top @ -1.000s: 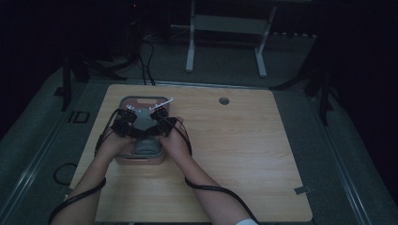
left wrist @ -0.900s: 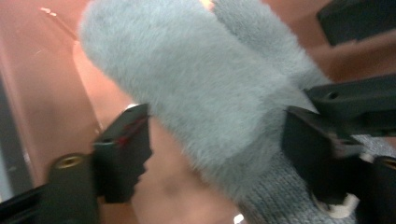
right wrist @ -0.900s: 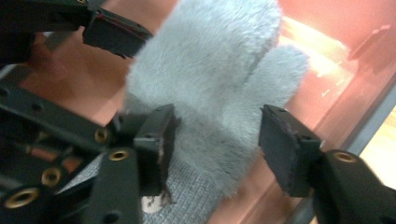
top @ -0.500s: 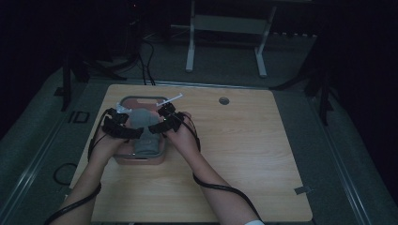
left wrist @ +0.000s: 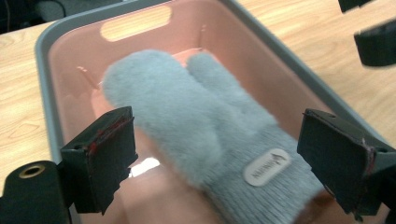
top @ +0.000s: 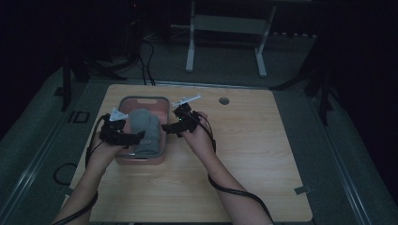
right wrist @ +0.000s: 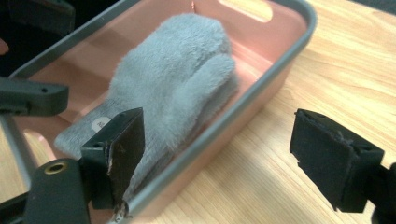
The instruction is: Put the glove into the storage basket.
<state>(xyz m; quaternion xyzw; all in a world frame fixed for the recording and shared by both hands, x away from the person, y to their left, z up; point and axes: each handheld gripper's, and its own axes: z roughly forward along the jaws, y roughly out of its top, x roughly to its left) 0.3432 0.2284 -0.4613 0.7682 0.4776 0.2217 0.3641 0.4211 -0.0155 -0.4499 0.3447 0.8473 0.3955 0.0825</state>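
the left gripper [top: 137,136] hovers at the pink bin's [top: 123,102] left rim with its jaws spread and nothing between them. a grey mitten [top: 144,130] lies flat inside the bin, cuff at the near end. just right of the bin, the right gripper [top: 168,127] hangs over the wooden table [top: 263,154], jaws wide apart and holding nothing.

free: bare table [top: 253,154] right of bin | blocked: bin walls [top: 165,136] around mitten [top: 143,129]

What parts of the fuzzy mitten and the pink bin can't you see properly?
- Mitten cuff end: cut off by the bottom edge in the left gripper view.
- Label wording: blurred, unreadable.
- Bin near corner: hidden behind the right gripper's jaw.
- Bin floor under the mitten: covered.
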